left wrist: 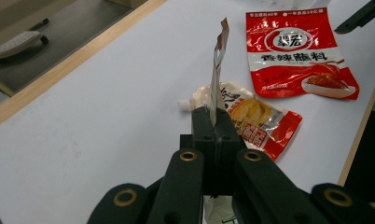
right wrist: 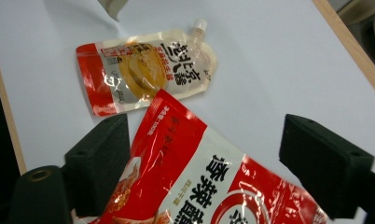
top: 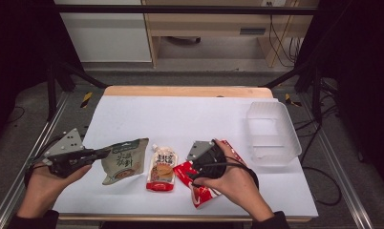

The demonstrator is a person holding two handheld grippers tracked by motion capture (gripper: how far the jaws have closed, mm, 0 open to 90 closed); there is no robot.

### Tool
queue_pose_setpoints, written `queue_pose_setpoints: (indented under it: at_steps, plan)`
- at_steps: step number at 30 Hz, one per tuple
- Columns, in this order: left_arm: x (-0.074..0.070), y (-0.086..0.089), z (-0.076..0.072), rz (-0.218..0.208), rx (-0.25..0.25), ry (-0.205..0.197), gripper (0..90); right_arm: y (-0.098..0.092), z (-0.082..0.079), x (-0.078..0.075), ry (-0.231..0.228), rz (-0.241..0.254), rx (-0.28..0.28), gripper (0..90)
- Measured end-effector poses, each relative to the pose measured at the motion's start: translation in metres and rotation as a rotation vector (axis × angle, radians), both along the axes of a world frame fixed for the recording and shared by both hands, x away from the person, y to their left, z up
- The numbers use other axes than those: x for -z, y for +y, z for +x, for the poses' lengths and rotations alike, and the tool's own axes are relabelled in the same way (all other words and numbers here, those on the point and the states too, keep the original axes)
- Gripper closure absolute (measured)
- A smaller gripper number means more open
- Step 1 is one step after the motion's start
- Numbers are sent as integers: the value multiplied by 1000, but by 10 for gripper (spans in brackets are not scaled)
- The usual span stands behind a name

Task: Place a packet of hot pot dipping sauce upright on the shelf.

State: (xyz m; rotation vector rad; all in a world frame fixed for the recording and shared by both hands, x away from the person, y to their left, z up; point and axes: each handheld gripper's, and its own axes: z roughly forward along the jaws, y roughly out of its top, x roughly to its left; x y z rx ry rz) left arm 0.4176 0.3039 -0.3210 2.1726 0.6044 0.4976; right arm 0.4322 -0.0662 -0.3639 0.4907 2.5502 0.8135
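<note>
Left tongs point(top: 105, 152): we see them clamped on the green pouch point(top: 125, 161) edge.
Right tongs point(right wrist: 204, 163): we see them wide, straddling the red pouch point(right wrist: 209, 186).
Spout pouch point(top: 162, 168): between both, on the counter point(top: 180, 114).

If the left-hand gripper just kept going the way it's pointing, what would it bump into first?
The left gripper, shut on the green pouch, points toward the spouted sauce pouch lying just ahead. It would likely meet that first, though the depth is hard to judge.

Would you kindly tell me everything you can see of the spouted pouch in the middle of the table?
The spouted pouch is a glossy, flexible plastic sachet, cream at the top and red at the bottom, printed with a yellowish food picture and dark lettering. A small white capped spout sits at one upper corner. It lies flat on the white tabletop, between the green-grey pouch and the red packet; no claw touches it.
</note>
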Motion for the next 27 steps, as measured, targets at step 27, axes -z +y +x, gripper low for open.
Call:
queue_pose_setpoints:
  at_steps: [27]
  plan:
    - [-19, -89, 10, 50, 224, -16, 900, 30, 25, -61, 5, -157, -202, 345]
